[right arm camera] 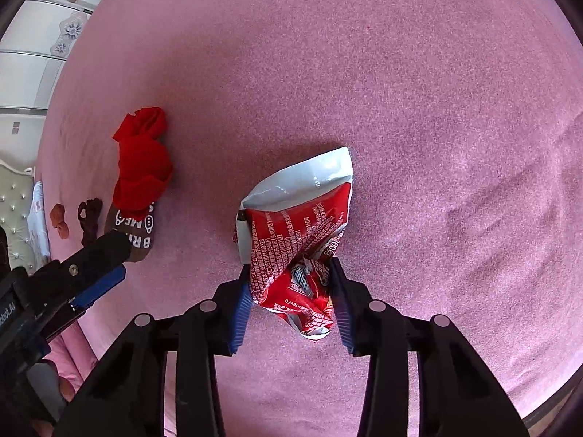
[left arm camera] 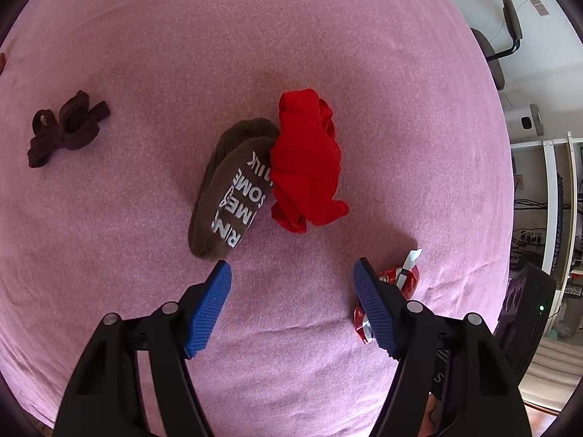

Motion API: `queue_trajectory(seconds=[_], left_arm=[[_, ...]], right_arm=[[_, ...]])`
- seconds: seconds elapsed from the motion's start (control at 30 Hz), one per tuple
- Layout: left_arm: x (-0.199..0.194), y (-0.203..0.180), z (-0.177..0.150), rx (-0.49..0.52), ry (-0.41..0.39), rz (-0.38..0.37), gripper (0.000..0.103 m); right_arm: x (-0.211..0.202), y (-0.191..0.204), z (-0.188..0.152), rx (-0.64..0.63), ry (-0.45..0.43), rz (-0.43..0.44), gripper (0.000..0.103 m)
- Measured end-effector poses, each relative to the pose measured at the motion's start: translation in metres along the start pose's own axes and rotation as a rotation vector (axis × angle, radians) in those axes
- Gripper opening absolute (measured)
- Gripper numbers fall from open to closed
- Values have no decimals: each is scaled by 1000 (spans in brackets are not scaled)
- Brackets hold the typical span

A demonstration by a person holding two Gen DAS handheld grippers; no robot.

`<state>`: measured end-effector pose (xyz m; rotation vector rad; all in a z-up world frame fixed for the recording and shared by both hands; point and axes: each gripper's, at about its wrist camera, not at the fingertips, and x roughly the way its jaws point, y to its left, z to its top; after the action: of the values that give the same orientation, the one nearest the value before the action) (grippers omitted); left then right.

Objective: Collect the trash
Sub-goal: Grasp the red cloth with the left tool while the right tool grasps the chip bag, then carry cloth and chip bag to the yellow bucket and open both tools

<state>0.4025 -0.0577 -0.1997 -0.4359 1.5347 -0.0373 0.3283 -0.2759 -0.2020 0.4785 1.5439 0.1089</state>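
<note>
A crumpled red and silver snack wrapper (right arm camera: 298,240) lies on the pink bed cover (right arm camera: 419,109). My right gripper (right arm camera: 289,273) has its blue pads on both sides of the wrapper's lower end and is shut on it. In the left wrist view the same wrapper (left arm camera: 399,280) shows just right of my left gripper's right finger. My left gripper (left arm camera: 291,269) is open and empty, hovering just short of a brown sock with white lettering (left arm camera: 233,189) and a red sock (left arm camera: 308,160). My left gripper also shows at the left of the right wrist view (right arm camera: 105,273).
A dark brown knotted sock (left arm camera: 65,127) lies at the far left of the bed cover (left arm camera: 218,36). Beyond the right edge of the bed are an office chair (left arm camera: 499,43), white shelving (left arm camera: 557,196) and a black device (left arm camera: 524,313). A white headboard (right arm camera: 14,211) shows at the left of the right wrist view.
</note>
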Motion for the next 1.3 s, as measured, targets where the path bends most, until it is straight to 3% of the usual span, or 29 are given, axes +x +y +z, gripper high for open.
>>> queue_trajectory(seconds=[0.4, 0.5, 0.63, 0.93, 1.3], left_arm=[[29, -16, 35, -10, 26, 65, 70], [34, -19, 38, -25, 41, 76, 39], [35, -20, 29, -32, 34, 63, 30], [13, -21, -41, 38, 45, -1, 29], [-17, -17, -141, 125, 74, -35, 30]], right_arm=[[-24, -14, 3, 38, -12, 124, 32], [-32, -28, -2, 38, -12, 131, 32], [-37, -35, -10, 43, -19, 137, 32], [-65, -54, -42, 40, -32, 131, 32], [-98, -67, -118, 35, -59, 113, 32]])
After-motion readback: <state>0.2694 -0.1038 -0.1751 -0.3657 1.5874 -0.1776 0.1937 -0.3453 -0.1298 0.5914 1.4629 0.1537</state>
